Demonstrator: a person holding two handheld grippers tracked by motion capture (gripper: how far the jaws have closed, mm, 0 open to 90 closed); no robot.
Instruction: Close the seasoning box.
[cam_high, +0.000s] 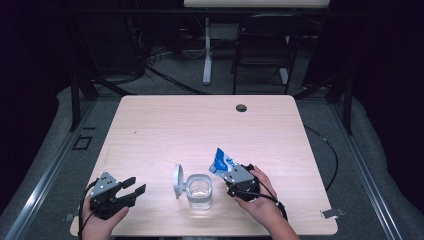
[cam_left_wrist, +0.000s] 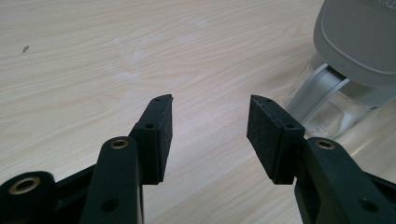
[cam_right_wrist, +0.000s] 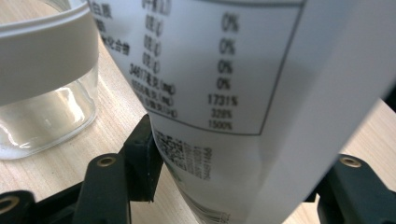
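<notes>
The right hand-held gripper (cam_high: 234, 176) is clamped on a blue-and-white packet (cam_high: 221, 162), holding it tilted just beside the clear glass jar (cam_high: 200, 191) near the table's (cam_high: 190, 125) front edge, lid (cam_high: 178, 181) flipped open. The left hand-held gripper (cam_high: 136, 186) rests nearby, jaws apart, holding nothing

Packet (cam_right_wrist: 243, 93) back reads 0%, 1731%, 328%, 1500% (blurred).
</notes>
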